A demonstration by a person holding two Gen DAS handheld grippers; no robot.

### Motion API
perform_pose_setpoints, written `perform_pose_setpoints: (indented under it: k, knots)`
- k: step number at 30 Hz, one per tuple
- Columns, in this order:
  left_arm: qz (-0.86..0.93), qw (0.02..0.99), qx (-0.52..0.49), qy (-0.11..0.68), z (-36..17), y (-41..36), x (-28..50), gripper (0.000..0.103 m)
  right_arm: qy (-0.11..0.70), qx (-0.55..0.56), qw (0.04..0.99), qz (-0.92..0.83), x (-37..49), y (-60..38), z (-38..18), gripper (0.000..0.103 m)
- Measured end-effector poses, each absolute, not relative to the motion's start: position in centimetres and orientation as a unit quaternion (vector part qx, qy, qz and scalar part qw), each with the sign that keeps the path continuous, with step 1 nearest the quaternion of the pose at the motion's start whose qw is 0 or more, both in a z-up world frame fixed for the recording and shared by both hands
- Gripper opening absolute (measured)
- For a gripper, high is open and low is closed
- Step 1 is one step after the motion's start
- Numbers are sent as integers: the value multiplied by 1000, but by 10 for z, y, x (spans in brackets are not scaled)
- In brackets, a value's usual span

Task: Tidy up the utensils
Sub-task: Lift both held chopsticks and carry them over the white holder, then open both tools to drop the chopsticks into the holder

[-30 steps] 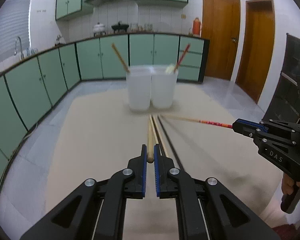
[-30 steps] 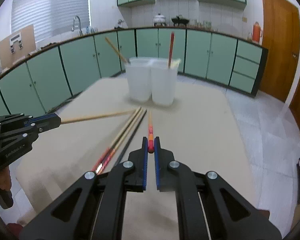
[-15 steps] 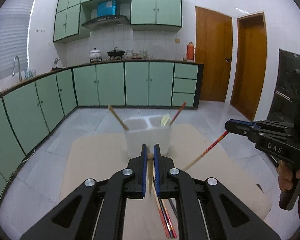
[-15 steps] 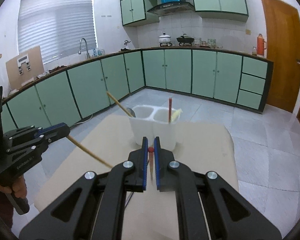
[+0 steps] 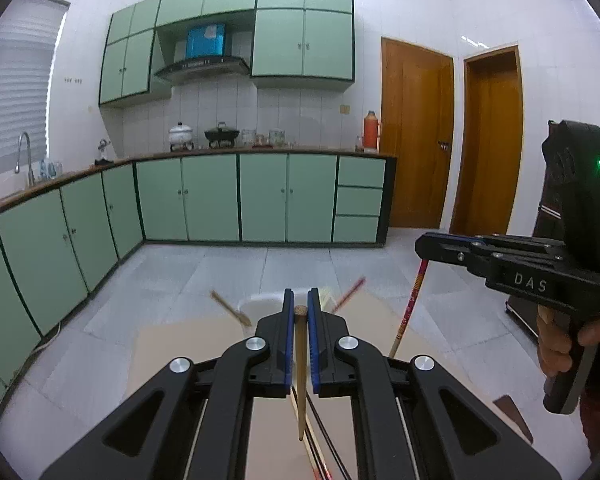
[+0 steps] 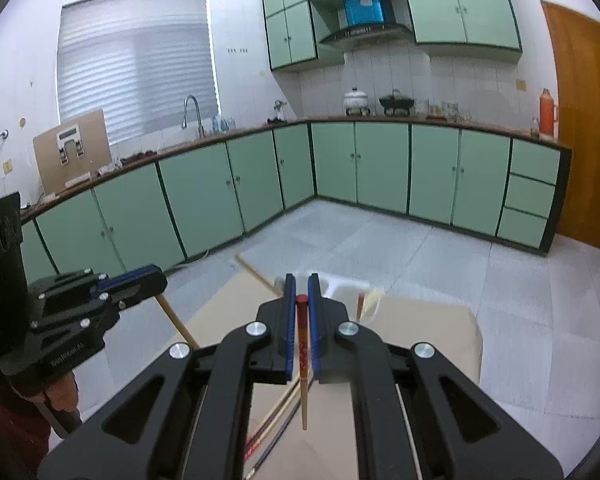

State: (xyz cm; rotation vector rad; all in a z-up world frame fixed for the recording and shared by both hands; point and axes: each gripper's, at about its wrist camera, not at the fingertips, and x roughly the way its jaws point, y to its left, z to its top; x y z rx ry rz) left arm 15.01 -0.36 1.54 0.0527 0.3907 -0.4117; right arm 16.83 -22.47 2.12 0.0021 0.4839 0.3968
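Note:
My left gripper (image 5: 299,312) is shut on a plain wooden chopstick (image 5: 301,376) that hangs tip down above the table. My right gripper (image 6: 301,300) is shut on a red-topped chopstick (image 6: 304,364), also hanging tip down. Each gripper shows in the other's view, the right gripper (image 5: 422,249) with its red chopstick (image 5: 410,304), the left gripper (image 6: 160,282) with its wooden chopstick (image 6: 176,320). The white two-compartment holder (image 5: 260,306) stands behind my fingers, mostly hidden, with chopsticks leaning out of it; it also shows in the right wrist view (image 6: 346,286). Several chopsticks (image 6: 276,420) lie on the table below.
The beige table (image 6: 428,332) stands in a kitchen with green cabinets (image 5: 212,200) along the far walls. Tiled floor (image 6: 380,240) lies beyond the table. Two wooden doors (image 5: 416,136) are at the right.
Both grippers have lifted their chopsticks off the table and tilted up. The chopsticks now hang tip down, and the holder has dropped low in both views.

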Motion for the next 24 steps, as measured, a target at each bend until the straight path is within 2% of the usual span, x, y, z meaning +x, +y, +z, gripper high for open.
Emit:
perform_pose_setpoints:
  k: [14,24]
  knots:
    - [-196,973,15,120,77,-19,233,6,157,23,972,175,254,-239,90,5]
    - [-182,972,13,147,41,-33,292,6,182,13,972,147,310,-236,47,5]
